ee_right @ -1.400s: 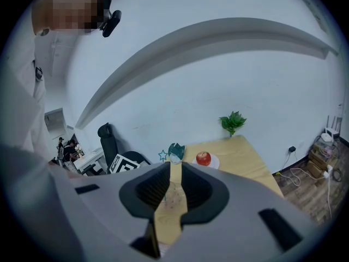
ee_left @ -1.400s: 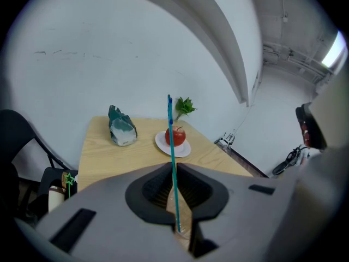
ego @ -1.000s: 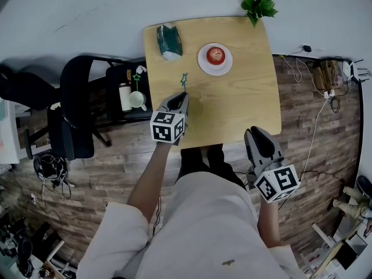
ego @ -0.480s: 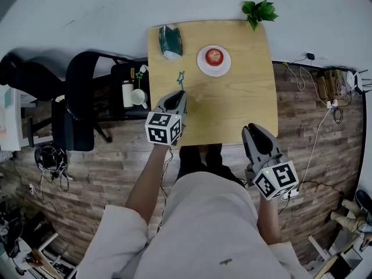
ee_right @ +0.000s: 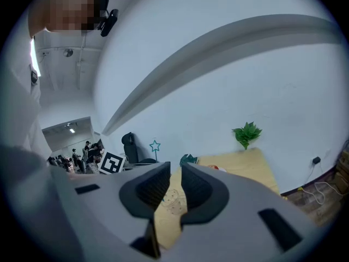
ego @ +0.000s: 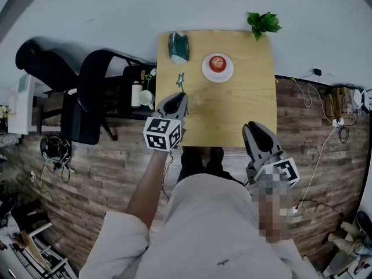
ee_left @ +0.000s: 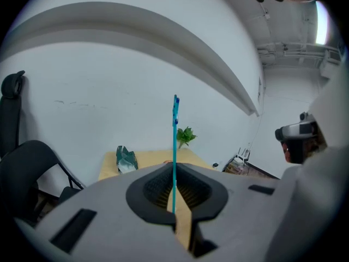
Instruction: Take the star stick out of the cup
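We see the star stick (ee_left: 174, 146) upright above the near left part of the table (ego: 244, 109), its lower end pinched in the left gripper (ego: 175, 104), whose jaws are clenched on the thin shaft. We judge it very light, a slender blue-green rod with a small open star at the top. It is probably stiff enough to stand by itself but easy to bend or snap, and smooth enough to twist or slide between the pads. A hold low on the shaft, as now, seems best to us, with modest pressure and a straight upward lift. The right gripper (ee_right: 175, 180) hangs off the near edge of the table with its jaws a narrow gap apart and nothing between them. The left gripper view shows the grip itself, with the stick edge-on and centred between the pads, but little of the star's shape. The right gripper view shows the star's outline from the side. Between its jaws there is also a faint round, clear thing on the table, which may be the cup; we cannot be sure. Only the head view lays out the rest: the apple (ego: 217, 63) on its plate (ego: 205, 70), a green packet (ego: 178, 46) and a plant (ego: 263, 22) at the far edge.
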Tool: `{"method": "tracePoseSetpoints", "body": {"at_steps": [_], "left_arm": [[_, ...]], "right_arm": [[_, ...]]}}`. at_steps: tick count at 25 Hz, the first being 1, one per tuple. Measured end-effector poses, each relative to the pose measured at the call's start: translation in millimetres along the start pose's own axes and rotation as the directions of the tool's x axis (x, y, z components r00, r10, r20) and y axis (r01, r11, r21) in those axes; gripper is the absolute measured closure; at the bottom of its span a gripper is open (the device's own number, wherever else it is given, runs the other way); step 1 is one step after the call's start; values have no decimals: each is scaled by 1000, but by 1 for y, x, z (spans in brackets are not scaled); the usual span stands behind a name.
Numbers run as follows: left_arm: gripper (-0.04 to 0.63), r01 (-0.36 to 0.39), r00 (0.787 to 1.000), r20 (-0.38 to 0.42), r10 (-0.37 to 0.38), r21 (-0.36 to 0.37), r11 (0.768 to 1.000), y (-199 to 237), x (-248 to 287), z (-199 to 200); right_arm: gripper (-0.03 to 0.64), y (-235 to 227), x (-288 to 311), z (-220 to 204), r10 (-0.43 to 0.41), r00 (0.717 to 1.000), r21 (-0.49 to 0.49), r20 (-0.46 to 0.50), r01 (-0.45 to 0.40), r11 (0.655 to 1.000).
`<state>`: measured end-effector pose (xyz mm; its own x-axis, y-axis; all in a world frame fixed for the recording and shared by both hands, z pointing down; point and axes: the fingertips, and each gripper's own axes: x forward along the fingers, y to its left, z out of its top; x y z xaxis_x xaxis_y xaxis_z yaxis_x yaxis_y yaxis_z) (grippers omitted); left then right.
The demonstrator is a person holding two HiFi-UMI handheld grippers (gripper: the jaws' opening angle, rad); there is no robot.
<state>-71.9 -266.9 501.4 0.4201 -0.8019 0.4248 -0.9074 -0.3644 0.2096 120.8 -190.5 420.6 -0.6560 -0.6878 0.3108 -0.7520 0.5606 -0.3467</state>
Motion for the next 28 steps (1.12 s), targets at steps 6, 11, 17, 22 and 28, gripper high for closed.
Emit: {"method": "tracePoseSetpoints", "body": {"at_steps": [6,11,17,22,28], "left_arm": [[577,-41,997,68,42,-20,999,-22,-28,14],[575,-51,990,129,62,-82,995,-45,-58,20],[577,-58,983,167,79,-127,990,-69,-88,17],[575,-57,977,192,90,-171,984,-75,-107,15],[575,-46,974,211,86,-190,981,-76,-131,10]], "right_arm": [[555,-1,-10,0,72,997,-21,0,-72,997],[557,5,-16,-2,136,991,-41,-11,-136,990],[560,16,-17,-3,203,979,-62,-13,-203,977],[563,27,-12,-9,233,972,-63,-35,-235,970],[574,44,-10,-19,243,969,-73,-44,-246,967]]}}
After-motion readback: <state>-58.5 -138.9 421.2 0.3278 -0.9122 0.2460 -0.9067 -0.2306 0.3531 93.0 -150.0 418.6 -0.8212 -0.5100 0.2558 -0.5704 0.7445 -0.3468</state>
